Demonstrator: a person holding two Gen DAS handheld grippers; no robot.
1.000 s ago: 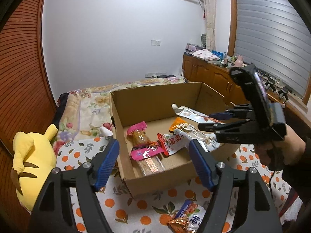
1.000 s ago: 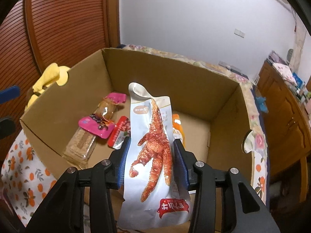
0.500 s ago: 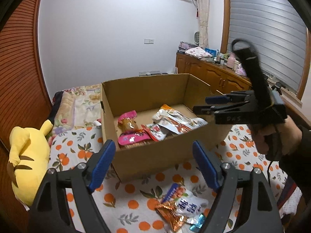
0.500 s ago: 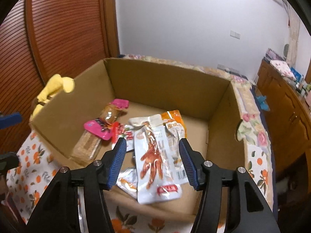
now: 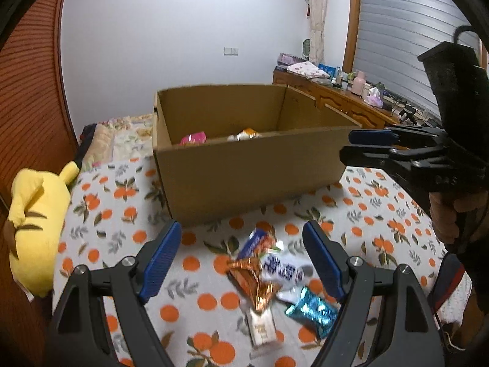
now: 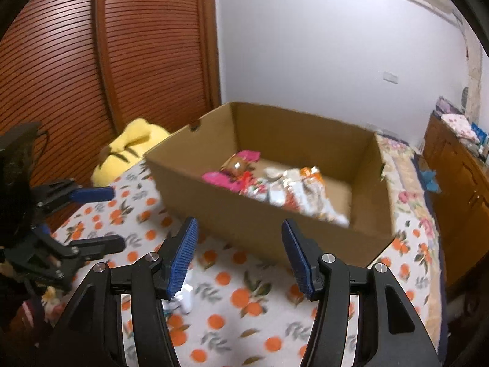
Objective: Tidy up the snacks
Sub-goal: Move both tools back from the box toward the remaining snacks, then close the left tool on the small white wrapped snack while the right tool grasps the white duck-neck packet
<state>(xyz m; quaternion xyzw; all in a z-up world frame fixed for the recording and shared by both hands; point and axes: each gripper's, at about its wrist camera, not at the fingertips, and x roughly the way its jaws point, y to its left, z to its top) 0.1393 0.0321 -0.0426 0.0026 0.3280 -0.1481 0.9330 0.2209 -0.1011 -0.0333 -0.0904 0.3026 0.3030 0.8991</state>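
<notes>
An open cardboard box (image 5: 244, 168) stands on the orange-print cloth and holds several snack packets (image 6: 284, 189), among them a pink one (image 6: 220, 179). A pile of loose snacks lies in front of the box: an orange foil packet (image 5: 253, 278), a white-blue packet (image 5: 284, 270) and a teal packet (image 5: 311, 310). My left gripper (image 5: 241, 263) is open and empty just above this pile. My right gripper (image 6: 240, 260) is open and empty, in front of the box's near wall; it also shows in the left wrist view (image 5: 369, 146). A white packet (image 6: 183, 301) peeks out under its left finger.
A yellow plush toy (image 5: 33, 214) lies at the left edge of the cloth. A wooden slatted wardrobe (image 6: 91, 61) stands behind it. A wooden dresser (image 5: 336, 104) with clutter runs along the right wall. A bed with a floral cover (image 6: 406, 183) lies beyond the box.
My right gripper let go of the chicken-foot packet into the box and drew back out. My left gripper dropped low toward the loose snack pile in front of the box.
</notes>
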